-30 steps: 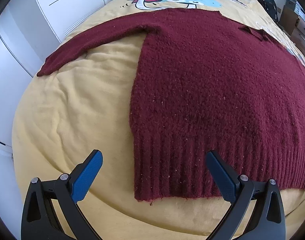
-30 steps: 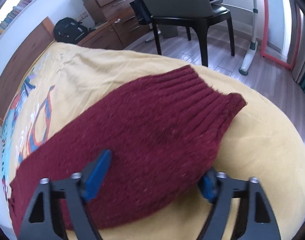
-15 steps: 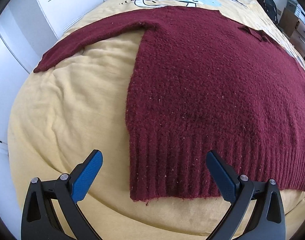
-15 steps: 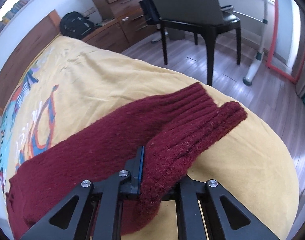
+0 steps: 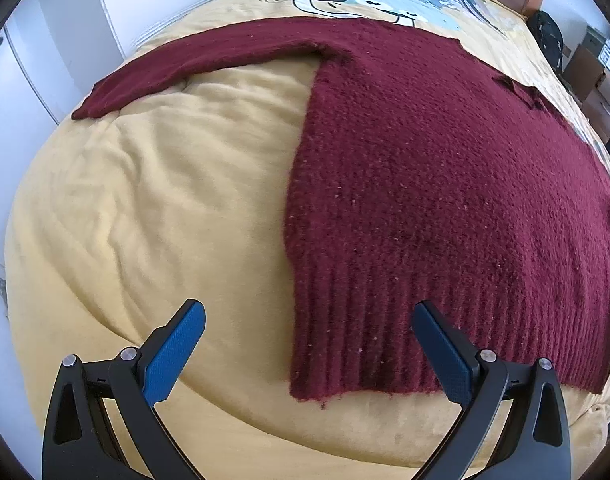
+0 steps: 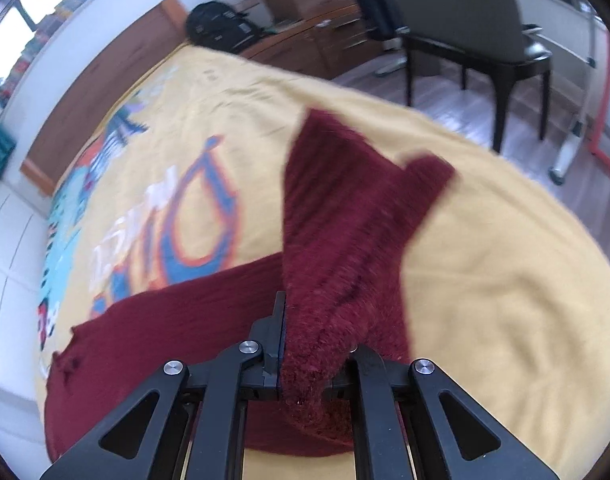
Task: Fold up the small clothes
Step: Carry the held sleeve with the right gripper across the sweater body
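Right tool [image 6: 305,344] clamped on the sweater sleeve [image 6: 345,232], which is bunched and off the bed [image 6: 505,280]. Left tool [image 5: 307,346] wide, gripping nothing, over the near hem corner [image 5: 305,384]. Sweater [image 5: 445,180] lies flat on the bed, other sleeve [image 5: 209,64] stretched out beyond that corner. Looks thick, soft, floppy, grippy knit; probably sags and stretches. Grab ribbed cuff or hem.

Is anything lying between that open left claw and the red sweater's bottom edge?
Nothing visible does. Only bare yellow bedspread lies around the open left gripper, and the sweater hem corner already sits between its fingers.
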`<state>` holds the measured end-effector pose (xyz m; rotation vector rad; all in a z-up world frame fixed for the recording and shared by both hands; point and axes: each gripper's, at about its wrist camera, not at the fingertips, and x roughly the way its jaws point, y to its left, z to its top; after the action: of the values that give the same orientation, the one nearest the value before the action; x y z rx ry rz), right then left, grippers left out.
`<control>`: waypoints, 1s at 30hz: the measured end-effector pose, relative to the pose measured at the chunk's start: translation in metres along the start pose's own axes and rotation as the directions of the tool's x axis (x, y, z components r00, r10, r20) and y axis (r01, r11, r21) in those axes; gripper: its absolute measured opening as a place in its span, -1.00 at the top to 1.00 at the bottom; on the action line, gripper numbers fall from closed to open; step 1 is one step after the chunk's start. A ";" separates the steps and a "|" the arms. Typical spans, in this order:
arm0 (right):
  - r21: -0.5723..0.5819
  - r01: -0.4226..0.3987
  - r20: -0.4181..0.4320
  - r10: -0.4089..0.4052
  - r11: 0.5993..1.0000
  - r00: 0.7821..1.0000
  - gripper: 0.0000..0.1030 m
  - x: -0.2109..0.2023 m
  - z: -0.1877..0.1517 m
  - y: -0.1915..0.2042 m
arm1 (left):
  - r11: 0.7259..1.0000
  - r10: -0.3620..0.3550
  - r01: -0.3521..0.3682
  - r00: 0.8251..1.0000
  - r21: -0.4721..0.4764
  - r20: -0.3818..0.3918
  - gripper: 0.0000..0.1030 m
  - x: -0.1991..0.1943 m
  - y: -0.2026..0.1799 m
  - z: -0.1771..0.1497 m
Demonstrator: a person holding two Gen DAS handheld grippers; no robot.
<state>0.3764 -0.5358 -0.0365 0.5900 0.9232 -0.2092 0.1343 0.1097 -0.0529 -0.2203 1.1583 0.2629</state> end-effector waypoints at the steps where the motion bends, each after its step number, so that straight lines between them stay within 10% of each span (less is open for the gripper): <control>1: -0.004 -0.027 -0.013 0.027 1.000 1.000 0.84 0.004 -0.003 0.014 | 1.000 -0.002 0.002 1.000 -0.003 -0.001 -0.98 -0.001 0.002 0.000; 30: -0.295 -0.359 -0.327 0.259 0.886 0.909 0.84 0.072 -0.147 0.354 | 0.985 -0.046 0.050 0.999 -0.162 0.027 -0.98 -0.023 0.084 -0.003</control>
<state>0.4647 -0.1560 -0.0242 0.4327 1.0919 0.3364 0.0965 0.1865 -0.0355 -0.3880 1.1082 0.3173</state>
